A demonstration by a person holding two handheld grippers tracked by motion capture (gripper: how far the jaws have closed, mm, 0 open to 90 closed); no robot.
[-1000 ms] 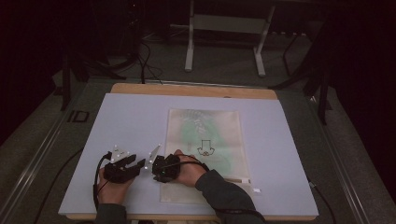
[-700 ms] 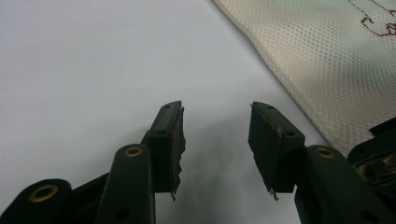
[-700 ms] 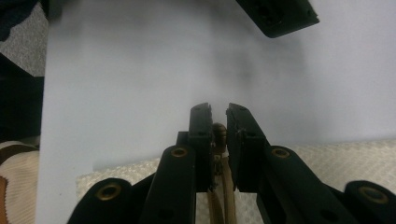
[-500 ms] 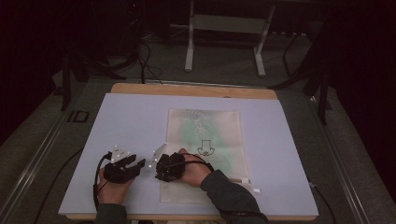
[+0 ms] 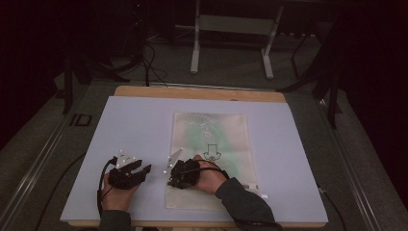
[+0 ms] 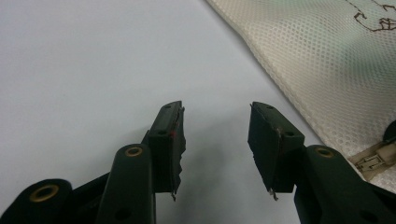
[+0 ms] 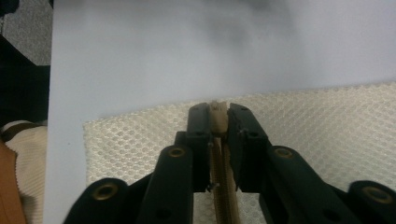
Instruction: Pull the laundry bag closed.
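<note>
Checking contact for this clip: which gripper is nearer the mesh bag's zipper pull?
Right. The right gripper is shut on the zipper pull of the mesh bag. The left gripper is open over bare table, beside the bag's edge.

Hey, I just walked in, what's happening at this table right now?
A person is working on a cream mesh bag lying flat on a pale blue table, with tongs in each hand. The right tongs are shut on the bag's zipper pull at the near left part of the bag. The left tongs are open, holding nothing, over bare table just beside the bag's edge.
</note>
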